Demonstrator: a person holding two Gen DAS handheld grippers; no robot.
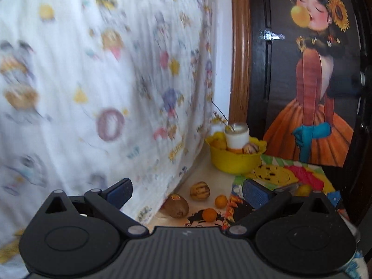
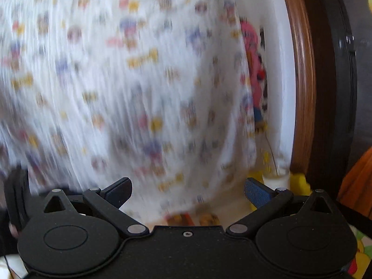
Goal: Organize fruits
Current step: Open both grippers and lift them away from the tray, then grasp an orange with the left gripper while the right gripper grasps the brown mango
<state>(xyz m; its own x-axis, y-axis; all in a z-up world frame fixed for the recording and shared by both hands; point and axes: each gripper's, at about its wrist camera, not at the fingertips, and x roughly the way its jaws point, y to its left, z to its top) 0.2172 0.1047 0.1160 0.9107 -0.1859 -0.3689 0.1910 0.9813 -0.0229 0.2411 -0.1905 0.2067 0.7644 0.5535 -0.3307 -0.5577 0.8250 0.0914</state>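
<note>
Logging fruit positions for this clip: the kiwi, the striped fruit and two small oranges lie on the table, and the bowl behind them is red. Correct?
Not quite. The bowl is yellow, as the left wrist view shows. The kiwi, striped fruit and two small oranges do lie on the table.

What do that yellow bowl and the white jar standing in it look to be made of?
The yellow bowl looks like moulded plastic: even, opaque colour, a wavy scalloped rim, a soft sheen. The white jar seems to be glass, clear and glinting at the rim, white below; whether that white is a filling or frosted glass I cannot tell.
</note>
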